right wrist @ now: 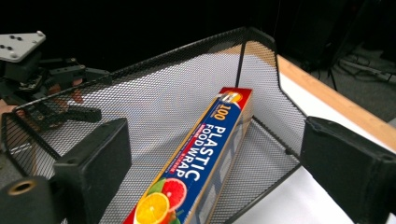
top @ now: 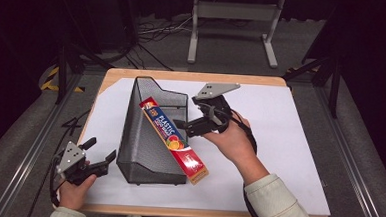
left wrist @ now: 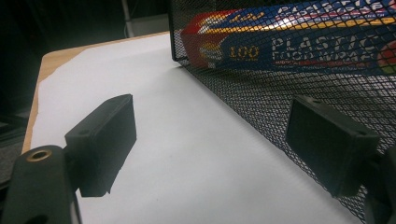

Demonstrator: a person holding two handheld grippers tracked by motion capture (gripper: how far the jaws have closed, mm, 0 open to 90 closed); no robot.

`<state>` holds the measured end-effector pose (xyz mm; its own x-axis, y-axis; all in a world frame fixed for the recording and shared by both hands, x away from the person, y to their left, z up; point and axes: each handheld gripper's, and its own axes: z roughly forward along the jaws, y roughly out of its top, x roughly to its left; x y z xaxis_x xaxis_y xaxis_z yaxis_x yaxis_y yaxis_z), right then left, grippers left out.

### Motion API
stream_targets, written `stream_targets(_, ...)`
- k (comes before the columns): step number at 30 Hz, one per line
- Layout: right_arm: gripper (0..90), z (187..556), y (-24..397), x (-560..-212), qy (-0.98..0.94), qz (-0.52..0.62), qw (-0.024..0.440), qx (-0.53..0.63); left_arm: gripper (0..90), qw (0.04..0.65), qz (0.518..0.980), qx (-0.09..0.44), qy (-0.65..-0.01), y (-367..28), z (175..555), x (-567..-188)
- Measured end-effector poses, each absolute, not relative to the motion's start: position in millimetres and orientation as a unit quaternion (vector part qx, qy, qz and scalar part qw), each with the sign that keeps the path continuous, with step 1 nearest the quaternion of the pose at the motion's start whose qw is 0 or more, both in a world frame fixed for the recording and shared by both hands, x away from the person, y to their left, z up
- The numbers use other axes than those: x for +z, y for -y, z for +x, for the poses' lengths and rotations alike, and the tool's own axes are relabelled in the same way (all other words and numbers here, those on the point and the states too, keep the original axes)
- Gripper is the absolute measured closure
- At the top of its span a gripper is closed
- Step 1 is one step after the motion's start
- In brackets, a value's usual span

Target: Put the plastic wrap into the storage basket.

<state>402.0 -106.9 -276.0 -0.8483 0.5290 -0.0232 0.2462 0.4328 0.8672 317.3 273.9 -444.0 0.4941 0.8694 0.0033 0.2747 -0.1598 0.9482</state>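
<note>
- Plastic food wrap box (top: 174, 140) lies slanted inside the black mesh holder (top: 138, 150), its near end jutting out past the open side.
- Right gripper (top: 182, 124) is spread, pinching nothing: release looks done.
- Left gripper (top: 101, 151) is spread beside the holder on the surface (top: 279, 143).
- Next: probably nudging the box fully in.

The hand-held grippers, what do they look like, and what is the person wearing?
Each hand-held gripper is black, with two blocky, flat-faced jaws. The left hand-held gripper and the right hand-held gripper each carry a grey three-cornered plate dotted with small holes on top. A black cable trails from the right one. The person wears pale, light-coloured sleeves with cuffs.
</note>
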Motion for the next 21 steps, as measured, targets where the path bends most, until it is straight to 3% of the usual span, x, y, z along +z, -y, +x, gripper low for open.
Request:
stream_targets(3, 3.7, 399.6, 120.5, -275.1, -0.831, 0.235, 0.151, 0.481, 17.1, 0.503, 0.703, 0.295, -0.407, -273.5, 317.6, -444.2)
stream_targets(21, 1.4, 390.7, 220.7, -286.8, -0.814, 0.265, 0.177, 0.486, 17.1, 0.498, 0.705, 0.297, -0.409, -271.4, 317.9, -444.3)
